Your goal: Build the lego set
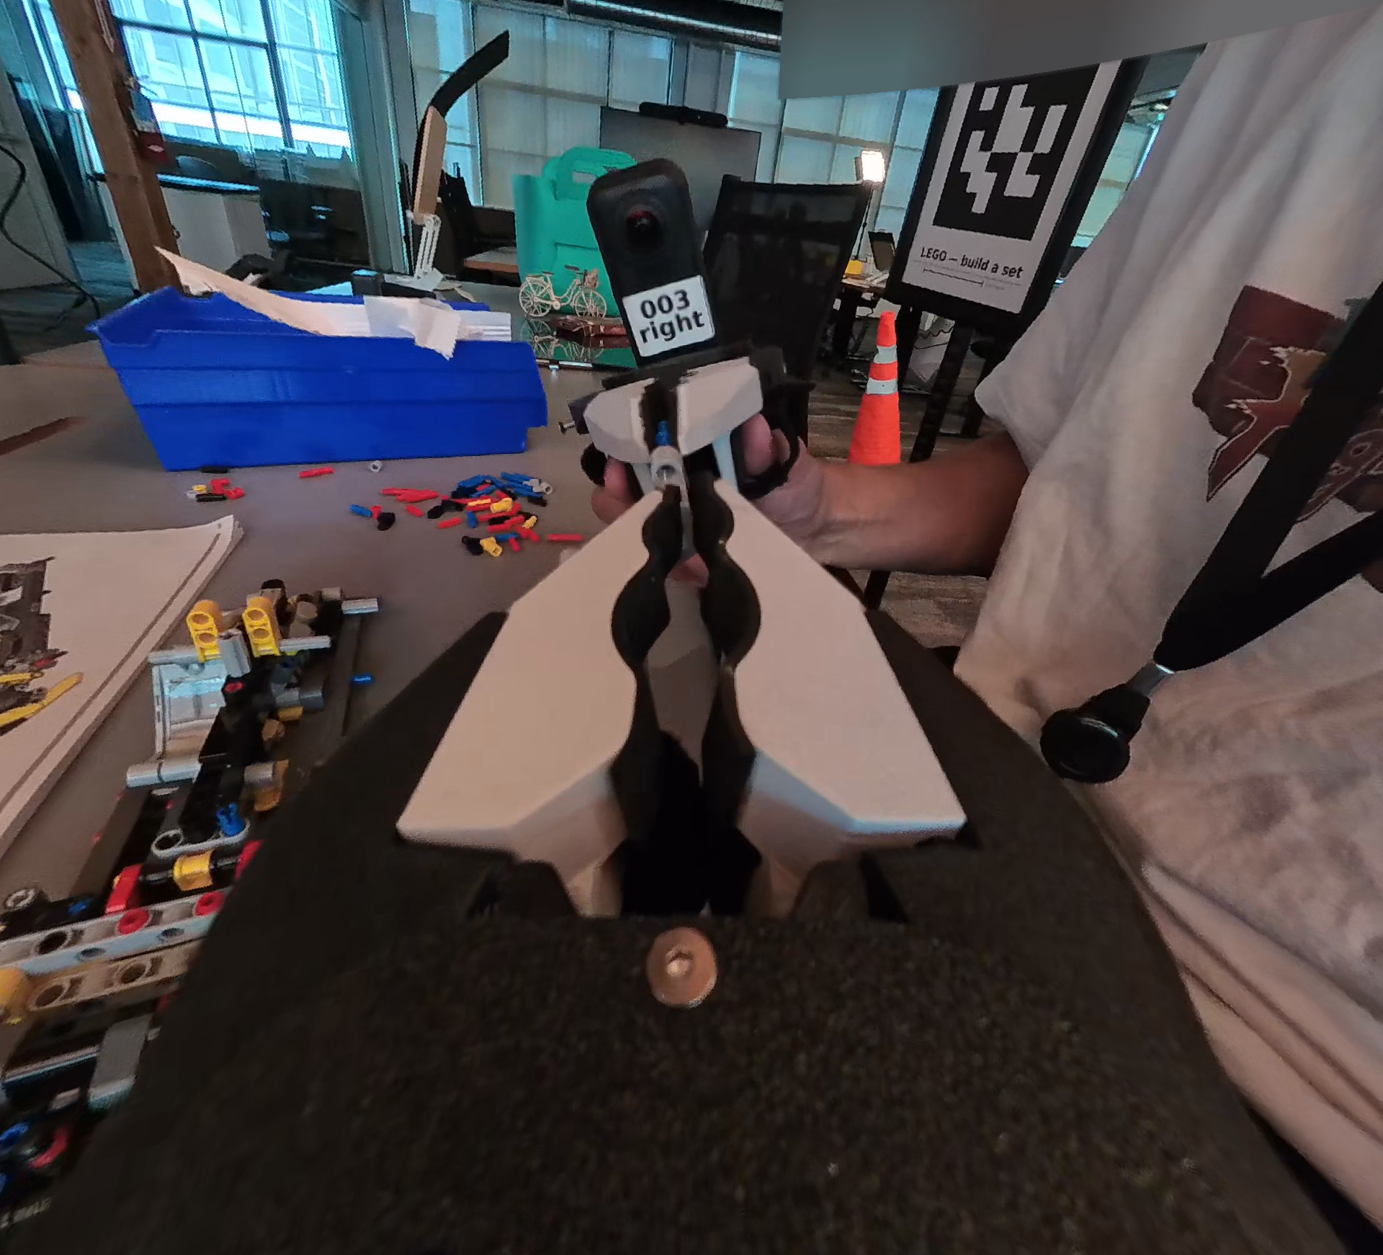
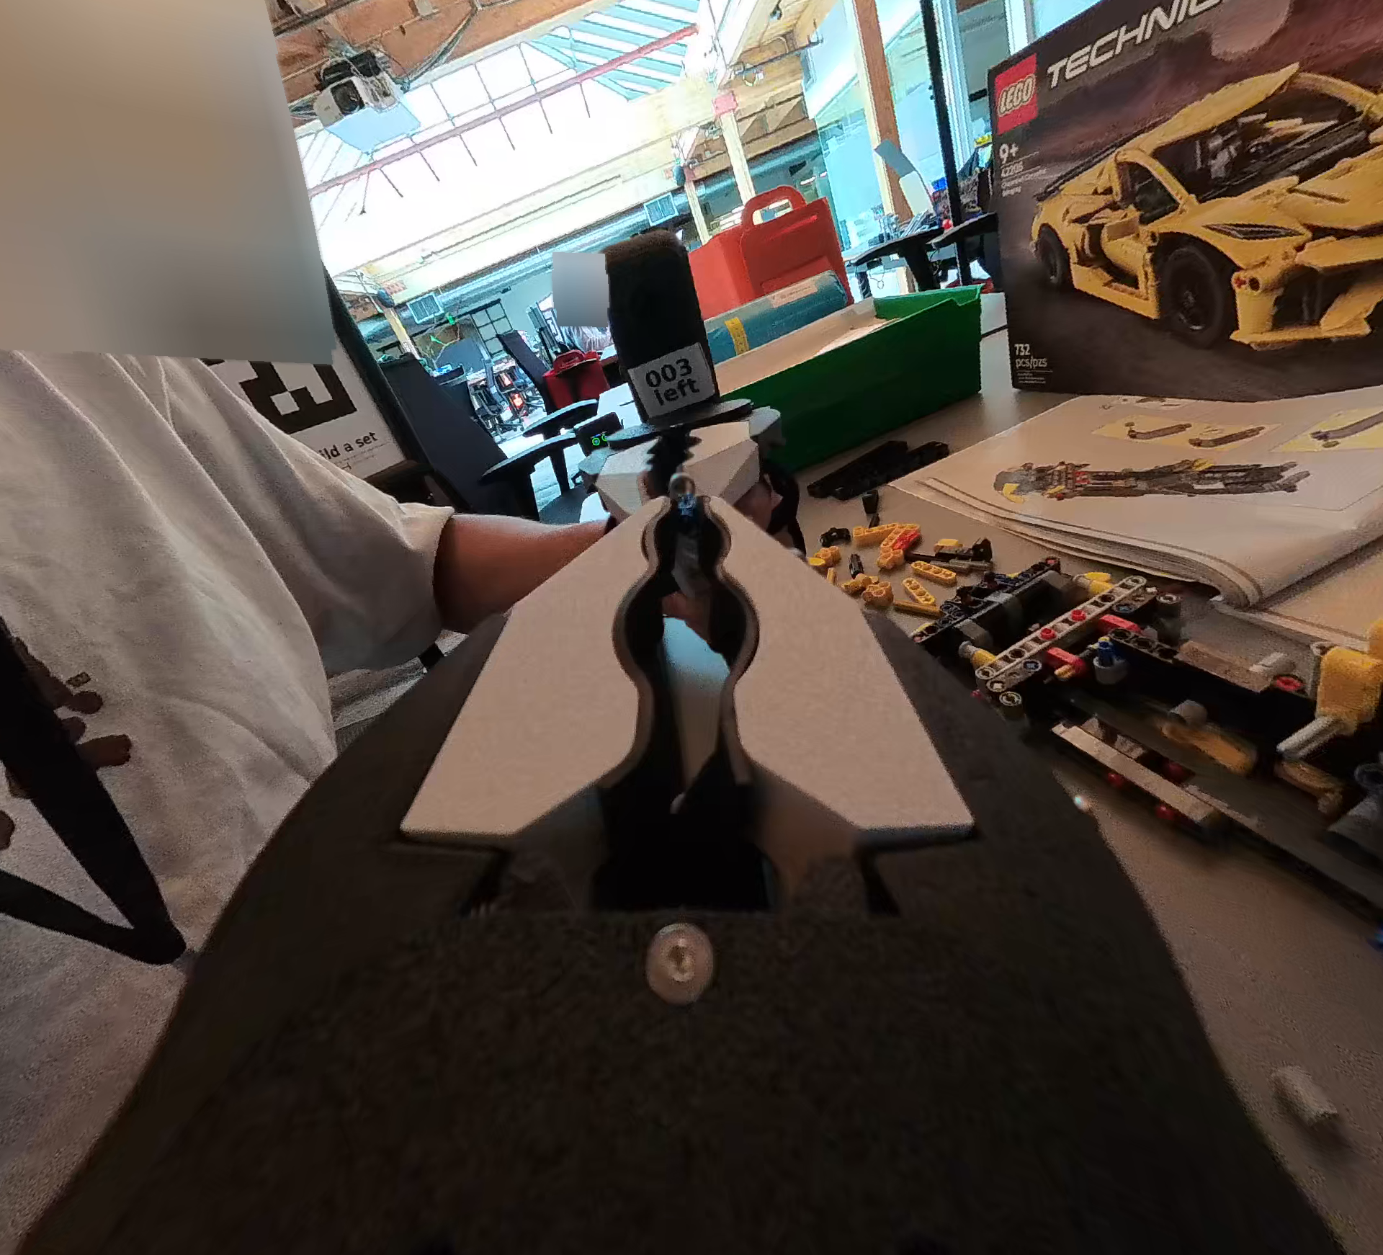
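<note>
Left wrist view has the two tools raised off the surface and pointed tip to tip in front of the person's chest. The left tool [image 1: 685, 609] looks clenched, its black wavy pads nearly meeting, and at its tip sits a small grey piece [image 1: 664, 470] with a blue pin [image 1: 661, 432] just behind it, caught where the right tool [image 1: 658, 441] comes in from the far side. From the right wrist view the same small piece shows at the nose of that tool [image 2: 685, 609], which is likewise closed down. Which tool truly carries the grey piece and which the pin, I cannot tell.

My guess is a pin is being pressed into a connector in mid-air. Next comes a straight push along the pin's line, then carrying the joined bit to the half-built chassis [image 1: 202, 732] lying at the left on the surface [image 1: 314, 545], beside the open instruction booklet [image 1: 90, 620]. Loose pins [image 1: 479, 508] lie scattered near the blue bin [image 1: 322, 388].
</note>
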Motion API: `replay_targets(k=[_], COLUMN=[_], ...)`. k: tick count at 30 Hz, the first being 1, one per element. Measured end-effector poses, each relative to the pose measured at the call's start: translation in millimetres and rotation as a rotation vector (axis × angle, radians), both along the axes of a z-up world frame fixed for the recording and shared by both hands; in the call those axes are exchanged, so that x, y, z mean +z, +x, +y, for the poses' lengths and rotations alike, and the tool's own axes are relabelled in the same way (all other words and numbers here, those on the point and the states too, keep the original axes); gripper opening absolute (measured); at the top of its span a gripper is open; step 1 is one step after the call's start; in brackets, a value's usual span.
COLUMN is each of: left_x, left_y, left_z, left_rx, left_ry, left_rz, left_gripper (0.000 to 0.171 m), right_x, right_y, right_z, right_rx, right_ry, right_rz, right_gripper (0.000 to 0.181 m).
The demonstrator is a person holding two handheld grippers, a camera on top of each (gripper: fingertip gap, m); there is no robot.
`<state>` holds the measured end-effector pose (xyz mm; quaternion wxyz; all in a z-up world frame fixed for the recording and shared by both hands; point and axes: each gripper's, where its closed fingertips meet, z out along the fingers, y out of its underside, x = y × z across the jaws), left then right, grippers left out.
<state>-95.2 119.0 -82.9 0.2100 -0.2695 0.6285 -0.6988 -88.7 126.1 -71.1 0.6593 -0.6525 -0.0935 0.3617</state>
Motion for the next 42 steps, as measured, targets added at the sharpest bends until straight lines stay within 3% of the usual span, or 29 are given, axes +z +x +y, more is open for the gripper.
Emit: replay_targets(k=[12,19,27,42], left_x=[-15,-36,-55,-40], left_y=[-7,-18,-21,-15], left_z=[-5,-13,-9,-11], left_rx=[-0.093,-0.169,-0.129,-0.134], left_ry=[0.038,0.176,0.366,0.226], left_rz=[0.105,0.158,0.174,0.148], left_gripper=[0.0,0.0,0.0,0.0], right_x=[-12,-29,-46,-36], right_y=[-6,-17,-21,-19], right_z=[-2,-8,-6,-1], right_rx=[0.05,0.11,0.128,0.117], right_ry=[-0.029,-0.066,-0.133,-0.08], right_rz=[-0.078,-0.171,-0.242,-0.169], right_gripper=[0.003,0.003,0.003,0.003])
